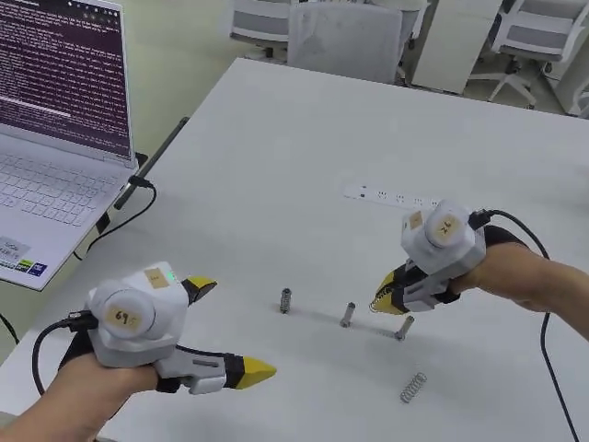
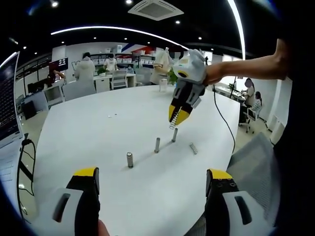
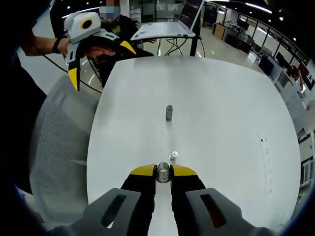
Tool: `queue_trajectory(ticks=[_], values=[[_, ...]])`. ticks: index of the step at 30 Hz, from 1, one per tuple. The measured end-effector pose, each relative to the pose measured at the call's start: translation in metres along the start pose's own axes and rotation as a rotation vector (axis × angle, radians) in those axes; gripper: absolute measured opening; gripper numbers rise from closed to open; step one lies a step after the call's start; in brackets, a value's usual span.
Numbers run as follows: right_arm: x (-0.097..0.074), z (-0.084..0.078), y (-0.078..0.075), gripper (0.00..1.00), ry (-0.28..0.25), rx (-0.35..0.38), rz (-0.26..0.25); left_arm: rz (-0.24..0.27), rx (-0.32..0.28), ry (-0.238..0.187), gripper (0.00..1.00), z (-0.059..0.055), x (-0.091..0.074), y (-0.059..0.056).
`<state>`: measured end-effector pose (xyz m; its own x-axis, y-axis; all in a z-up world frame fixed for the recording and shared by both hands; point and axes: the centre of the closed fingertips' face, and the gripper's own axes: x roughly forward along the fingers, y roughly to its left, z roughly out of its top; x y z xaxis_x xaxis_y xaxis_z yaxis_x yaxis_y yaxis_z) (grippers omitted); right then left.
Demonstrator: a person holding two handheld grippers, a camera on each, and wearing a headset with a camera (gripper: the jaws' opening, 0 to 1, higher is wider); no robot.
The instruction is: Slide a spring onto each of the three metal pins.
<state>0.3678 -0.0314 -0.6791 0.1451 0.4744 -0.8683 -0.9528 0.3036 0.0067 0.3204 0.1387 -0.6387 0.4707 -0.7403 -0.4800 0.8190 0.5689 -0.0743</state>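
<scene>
Three short metal pins stand in a row on the white table (image 1: 304, 138). The left pin (image 1: 285, 300) wears a spring. The middle pin (image 1: 348, 314) and the right pin (image 1: 403, 327) are bare. My right gripper (image 1: 391, 299) hovers just above the right pin, shut on a small spring (image 3: 163, 173) held between its yellow tips. In the right gripper view the sprung pin (image 3: 169, 112) and the middle pin (image 3: 173, 155) lie ahead. A loose spring (image 1: 414, 387) lies near the front edge. My left gripper (image 1: 227, 329) stands open and empty, left of the pins.
An open laptop (image 1: 55, 138) sits at the table's left edge with a black cable (image 1: 138, 198) beside it. A white power strip (image 1: 396, 196) lies behind the pins. Office chairs (image 1: 345, 37) stand beyond the far edge.
</scene>
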Motion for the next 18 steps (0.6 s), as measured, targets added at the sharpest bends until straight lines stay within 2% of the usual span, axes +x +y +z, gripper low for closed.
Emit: queue_trajectory(ticks=[18], values=[[0.014, 0.002, -0.011, 0.08, 0.027, -0.008, 0.007, 0.026, -0.015, -0.007, 0.85, 0.0, -0.009, 0.007]])
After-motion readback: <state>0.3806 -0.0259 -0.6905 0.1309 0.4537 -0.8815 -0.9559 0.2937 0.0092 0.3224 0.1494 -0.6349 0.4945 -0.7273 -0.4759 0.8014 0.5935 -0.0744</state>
